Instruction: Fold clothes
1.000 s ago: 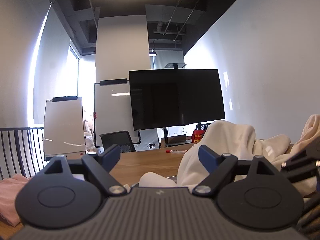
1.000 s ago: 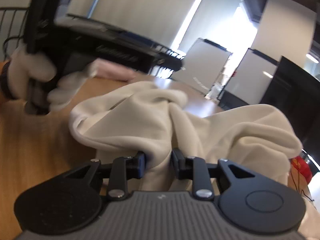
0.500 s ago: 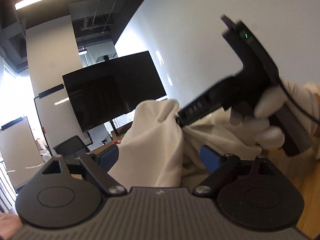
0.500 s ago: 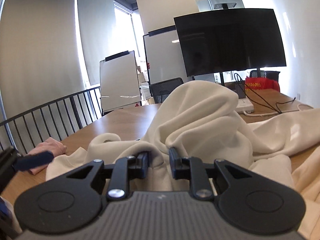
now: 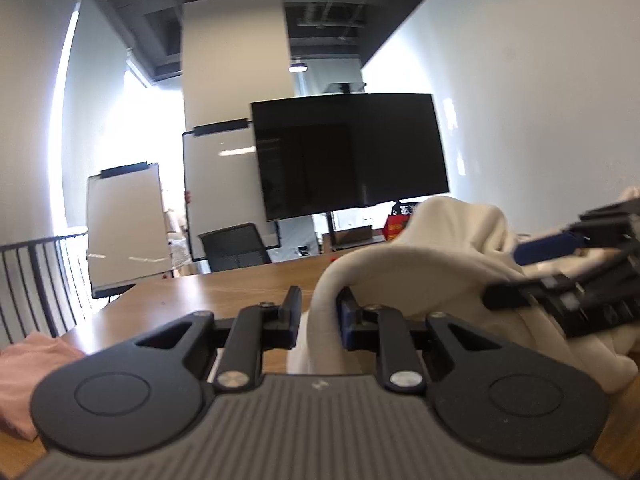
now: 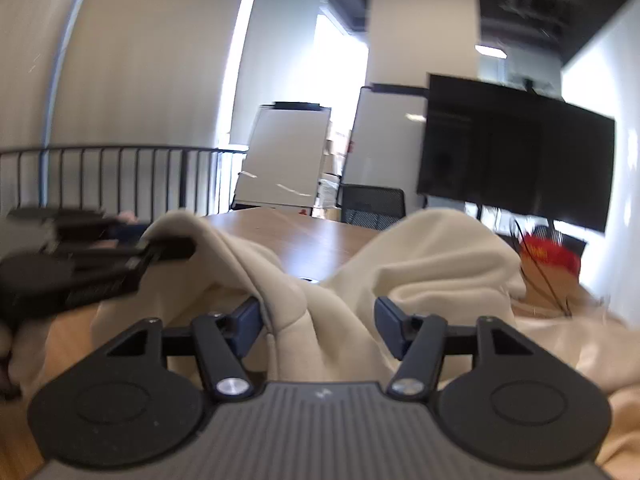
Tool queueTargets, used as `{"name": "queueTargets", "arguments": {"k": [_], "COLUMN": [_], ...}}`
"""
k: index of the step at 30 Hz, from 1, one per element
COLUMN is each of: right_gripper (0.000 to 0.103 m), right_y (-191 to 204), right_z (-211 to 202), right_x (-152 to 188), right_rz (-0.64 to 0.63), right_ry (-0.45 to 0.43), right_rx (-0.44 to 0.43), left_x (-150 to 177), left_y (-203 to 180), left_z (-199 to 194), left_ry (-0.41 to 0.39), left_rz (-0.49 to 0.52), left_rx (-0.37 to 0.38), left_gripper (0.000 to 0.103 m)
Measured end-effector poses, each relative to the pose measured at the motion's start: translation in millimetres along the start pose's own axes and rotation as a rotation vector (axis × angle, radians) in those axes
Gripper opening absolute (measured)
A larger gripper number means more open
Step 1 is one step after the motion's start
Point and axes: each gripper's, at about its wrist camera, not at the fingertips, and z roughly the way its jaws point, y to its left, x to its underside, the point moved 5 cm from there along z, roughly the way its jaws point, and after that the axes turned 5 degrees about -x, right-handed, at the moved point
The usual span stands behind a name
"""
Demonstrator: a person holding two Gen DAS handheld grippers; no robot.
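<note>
**Handover mid-fold: slip risk**

Cream garment [image 5: 448,264] heaped on the wooden desk [image 5: 224,292], part lifted. Left tool [image 5: 319,312] closing, pinching a fold; right tool [image 6: 318,320] opening, cloth draped loose between its jaws. Risk: thin pinch slips, heap slumps. Meeting room: monitor [image 5: 348,160], whiteboards, railing, pink cloth [image 5: 28,368] at desk edge.

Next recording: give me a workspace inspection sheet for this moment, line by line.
Surface: wooden table, partly bare.
Job's things: cream garment crumpled in a heap; pink garment at the table's edge.
Clutter: red item at the far end, blurred.
Grippers: left gripper closing on a cream fold; right gripper opening, cloth between its jaws.
Cables: dark cable near the red item.
Surroundings: dark screen, two whiteboards, office chair, railing.
</note>
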Motion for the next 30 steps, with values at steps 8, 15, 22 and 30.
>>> {"name": "queueTargets", "arguments": {"k": [8, 15, 22, 30], "right_gripper": [0.071, 0.03, 0.016, 0.016], "right_y": [53, 45, -16, -108], "right_z": [1, 14, -19, -21], "right_x": [28, 42, 0, 25], "right_rz": [-0.372, -0.398, -0.054, 0.356], "right_ry": [0.123, 0.144, -0.16, -0.091], "right_rx": [-0.098, -0.078, 0.31, 0.55], "left_x": [-8, -10, -11, 10], "left_y": [42, 55, 31, -3], "left_z": [22, 5, -9, 7], "left_ry": [0.067, 0.095, 0.057, 0.182], "left_rz": [-0.128, -0.201, -0.145, 0.011], "left_rx": [-0.161, -0.202, -0.071, 0.021], "left_gripper": [0.017, 0.017, 0.043, 0.085]}}
